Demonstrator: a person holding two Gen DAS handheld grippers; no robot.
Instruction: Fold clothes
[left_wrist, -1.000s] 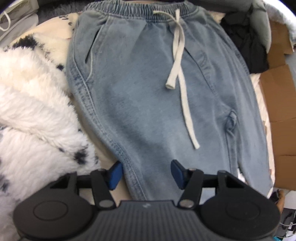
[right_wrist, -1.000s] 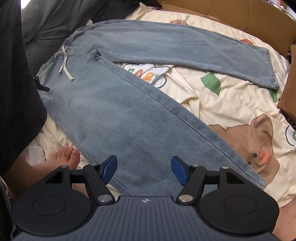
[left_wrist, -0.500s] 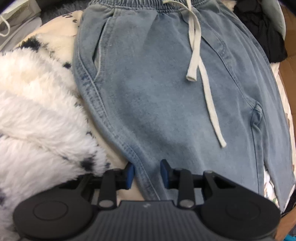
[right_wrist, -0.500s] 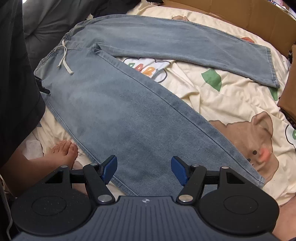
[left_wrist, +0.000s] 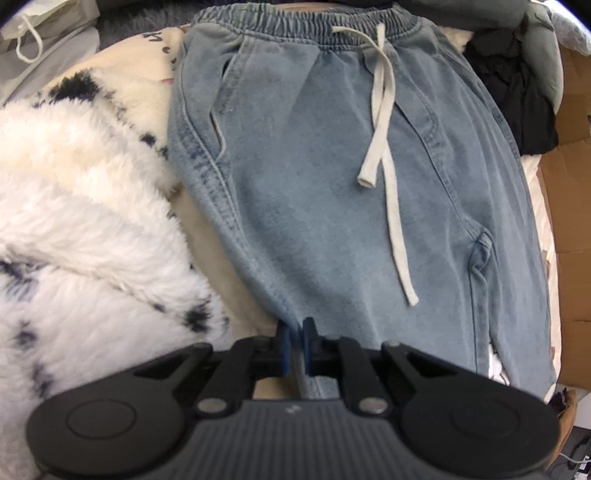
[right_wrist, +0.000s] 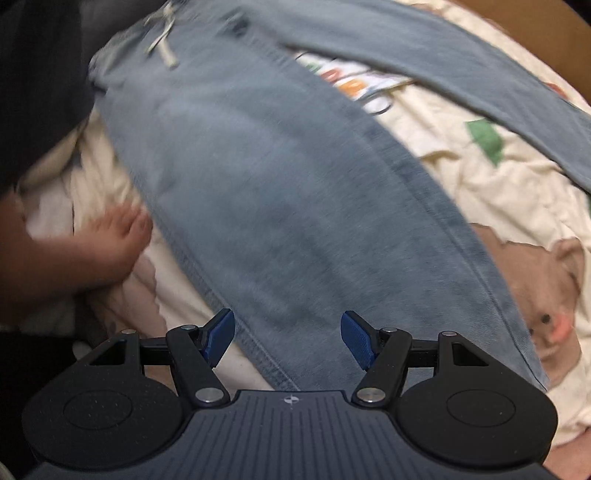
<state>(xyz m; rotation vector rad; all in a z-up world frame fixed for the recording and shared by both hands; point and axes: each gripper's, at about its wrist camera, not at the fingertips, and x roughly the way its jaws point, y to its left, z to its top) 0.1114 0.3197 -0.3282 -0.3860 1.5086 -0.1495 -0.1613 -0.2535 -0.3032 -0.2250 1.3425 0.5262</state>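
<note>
Left jaws pinch jeans (left_wrist: 332, 221) seam — right agape

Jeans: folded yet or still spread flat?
Spread. Jeans lie flat on the sheet, legs apart; left claw pinches the side seam.

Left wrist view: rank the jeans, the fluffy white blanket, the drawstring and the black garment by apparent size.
1. jeans
2. fluffy white blanket, though nearness inflates it
3. black garment, partly hidden
4. drawstring
</note>
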